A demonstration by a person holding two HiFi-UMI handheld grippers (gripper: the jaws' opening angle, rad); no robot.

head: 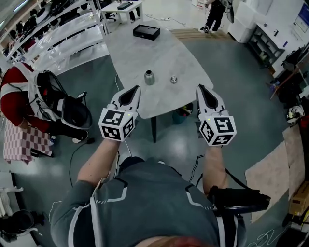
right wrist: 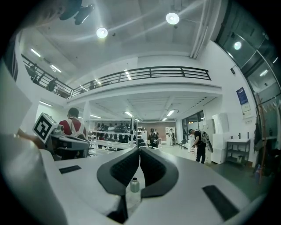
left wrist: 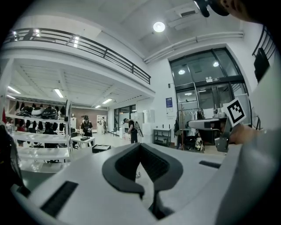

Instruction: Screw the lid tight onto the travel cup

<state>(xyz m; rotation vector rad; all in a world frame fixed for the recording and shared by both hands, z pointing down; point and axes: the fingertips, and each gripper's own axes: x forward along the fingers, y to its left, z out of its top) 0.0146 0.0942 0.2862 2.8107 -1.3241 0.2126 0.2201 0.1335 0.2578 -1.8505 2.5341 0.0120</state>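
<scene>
The metal travel cup (head: 149,77) stands upright on the grey table (head: 135,53), near its front edge. Its small round lid (head: 174,79) lies apart, a little to the cup's right. Both grippers hover short of the table's front edge, with nothing held. My left gripper (head: 135,88) is shut, its tips just in front and left of the cup. My right gripper (head: 199,87) is shut too, to the right of the lid. In the right gripper view the cup (right wrist: 134,185) shows below the closed jaws (right wrist: 139,149). In the left gripper view the jaws (left wrist: 140,145) meet, with a small metal thing (left wrist: 138,174) below them.
A black box (head: 146,32) lies at the table's far end. A person in red (head: 14,87) sits to the left beside a dark chair (head: 72,111). White shelving (head: 63,34) runs along the far left. Another person (head: 215,14) stands far off.
</scene>
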